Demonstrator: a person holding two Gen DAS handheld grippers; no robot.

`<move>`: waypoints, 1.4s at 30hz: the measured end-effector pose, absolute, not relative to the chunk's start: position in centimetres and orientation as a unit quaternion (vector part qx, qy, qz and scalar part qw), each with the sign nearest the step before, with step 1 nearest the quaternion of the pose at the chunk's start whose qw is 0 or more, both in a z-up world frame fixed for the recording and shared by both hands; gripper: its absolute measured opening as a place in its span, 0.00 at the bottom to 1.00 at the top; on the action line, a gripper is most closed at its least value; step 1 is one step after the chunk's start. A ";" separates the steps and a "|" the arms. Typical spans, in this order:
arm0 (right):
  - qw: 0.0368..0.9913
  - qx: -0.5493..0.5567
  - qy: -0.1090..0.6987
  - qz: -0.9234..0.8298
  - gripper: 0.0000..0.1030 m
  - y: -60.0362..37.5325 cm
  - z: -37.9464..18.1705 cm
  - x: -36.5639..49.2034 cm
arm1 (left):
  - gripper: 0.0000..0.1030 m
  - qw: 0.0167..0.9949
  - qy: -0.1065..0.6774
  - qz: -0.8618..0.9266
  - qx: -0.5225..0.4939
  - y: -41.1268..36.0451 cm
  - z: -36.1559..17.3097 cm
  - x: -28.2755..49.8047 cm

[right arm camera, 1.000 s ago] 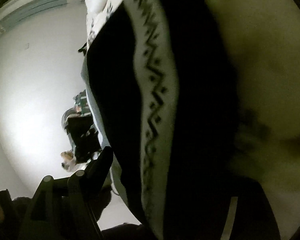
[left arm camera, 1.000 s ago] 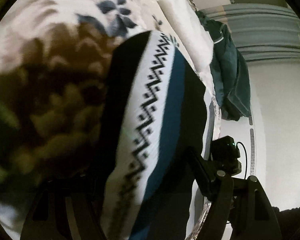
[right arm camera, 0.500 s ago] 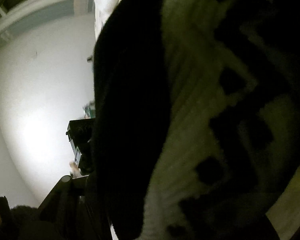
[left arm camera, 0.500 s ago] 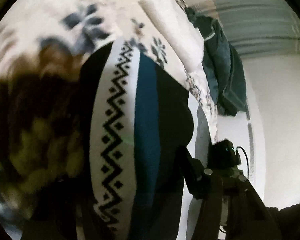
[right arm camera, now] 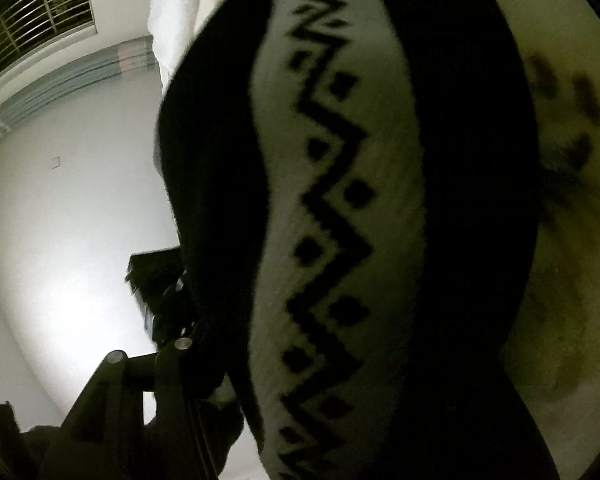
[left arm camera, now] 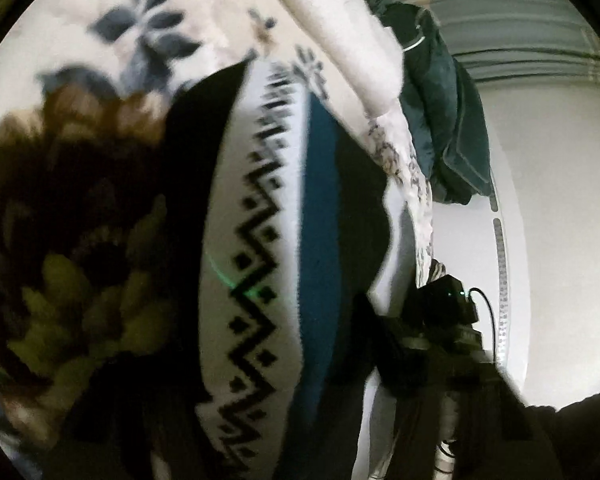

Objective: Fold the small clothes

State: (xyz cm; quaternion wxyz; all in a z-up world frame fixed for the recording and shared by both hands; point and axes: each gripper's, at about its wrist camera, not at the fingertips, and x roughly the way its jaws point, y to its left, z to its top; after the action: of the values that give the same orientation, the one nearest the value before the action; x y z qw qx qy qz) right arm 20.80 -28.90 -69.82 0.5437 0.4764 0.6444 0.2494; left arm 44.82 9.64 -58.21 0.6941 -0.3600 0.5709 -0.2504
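Note:
A small knitted garment (left arm camera: pixel 260 272), black with a white band of black zigzag and a teal stripe, hangs right in front of the left wrist camera. It hides my left gripper's fingertips. The same garment (right arm camera: pixel 340 240) fills the right wrist view and drapes over my right gripper, of which only the left finger (right arm camera: pixel 168 364) shows. Both grippers seem shut on its edge and hold it up above a floral bedspread (left arm camera: pixel 148 40). The other hand's gripper (left arm camera: pixel 440 320) shows at lower right in the left wrist view.
A white pillow (left arm camera: pixel 340 32) lies at the top of the bed. A dark teal garment (left arm camera: pixel 440 120) hangs over the bed's edge. Pale walls (right arm camera: pixel 60 220) and a barred window (right arm camera: pixel 40 16) lie beyond.
The garment has shifted slightly across both views and its zigzag band now faces the right camera more fully. Both grippers keep their hold.

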 end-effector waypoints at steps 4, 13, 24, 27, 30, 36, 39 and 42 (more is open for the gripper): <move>0.583 0.461 0.629 0.229 0.34 -28.7 -67.0 19.9 | 0.22 0.713 0.560 -0.248 -0.342 9.5 -55.6 45.7; 0.639 0.435 0.590 0.231 0.33 -31.8 -58.0 25.3 | 0.21 0.740 0.530 -0.270 -0.314 9.1 -47.3 57.2; 0.705 0.393 0.546 0.225 0.33 -37.5 -54.6 47.2 | 0.21 0.774 0.497 -0.268 -0.288 7.9 -47.6 81.7; 0.704 0.378 0.564 0.209 0.33 -35.9 -56.2 51.8 | 0.22 0.763 0.521 -0.258 -0.282 8.2 -50.7 85.2; 0.694 0.356 0.598 0.184 0.36 -38.4 -57.7 53.8 | 0.28 0.744 0.564 -0.239 -0.265 8.0 -54.0 87.3; 0.680 0.338 0.637 0.130 0.70 -41.0 -58.2 52.6 | 0.48 0.745 0.575 -0.209 -0.265 9.9 -53.9 86.1; 0.706 0.283 0.645 0.072 0.78 -42.0 -57.9 49.8 | 0.56 0.767 0.571 -0.177 -0.232 10.5 -52.5 84.4; 0.718 0.233 0.656 0.022 0.78 -42.6 -58.4 48.2 | 0.56 0.797 0.560 -0.136 -0.182 10.3 -50.9 82.1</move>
State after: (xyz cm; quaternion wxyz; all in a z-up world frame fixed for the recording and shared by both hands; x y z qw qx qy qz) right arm 48.24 -42.64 -58.38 0.7177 0.2328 0.6560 0.0219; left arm 82.08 10.35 -50.87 0.7967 -0.1823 0.5599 -0.1358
